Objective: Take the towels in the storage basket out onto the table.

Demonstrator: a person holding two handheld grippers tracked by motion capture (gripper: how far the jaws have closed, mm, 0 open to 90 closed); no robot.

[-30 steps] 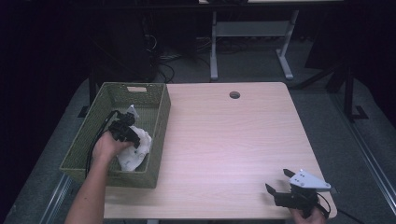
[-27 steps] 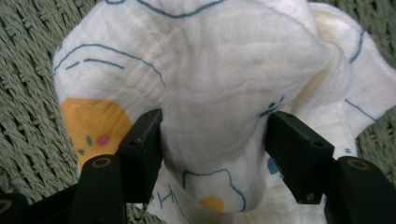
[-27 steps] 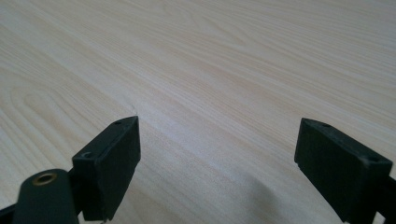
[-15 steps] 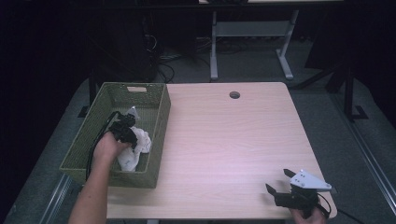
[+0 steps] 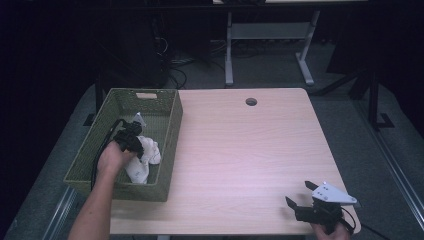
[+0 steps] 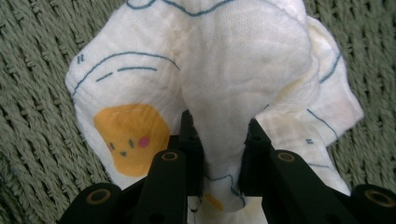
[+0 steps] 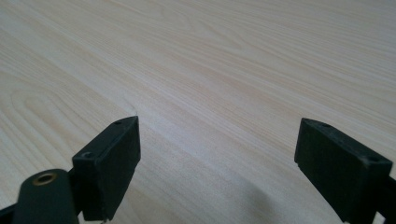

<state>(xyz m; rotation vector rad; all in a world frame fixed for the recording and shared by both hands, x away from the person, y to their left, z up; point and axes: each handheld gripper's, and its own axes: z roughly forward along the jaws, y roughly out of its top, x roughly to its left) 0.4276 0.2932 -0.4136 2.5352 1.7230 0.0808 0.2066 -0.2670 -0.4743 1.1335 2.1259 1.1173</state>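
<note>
A white cloth [image 5: 146, 159] with blue lines and a yellow cartoon face lies bunched in a green woven basket [image 5: 172, 131] at the table's left. My left gripper [image 5: 137, 149] reaches down into the basket. In the left gripper view its jaws have just been closing, and the left gripper [image 6: 219, 128] now pinches a raised fold of the white cloth [image 6: 233, 60] between its pads. My right gripper [image 5: 299, 193] rests at the table's near right corner. In the right gripper view the right gripper [image 7: 217, 140] stands open wide with only bare wood between its jaws.
The light wooden table [image 5: 240, 150] has a round cable hole [image 5: 251, 101] near its far edge. The basket floor [image 6: 37, 70] surrounds the cloth. A white desk frame [image 5: 265, 35] and cables stand on the dark floor beyond.
The left gripper's jaws have closed on a fold of the cloth, and the cloth has bunched up by the hand. The right gripper has not moved.
</note>
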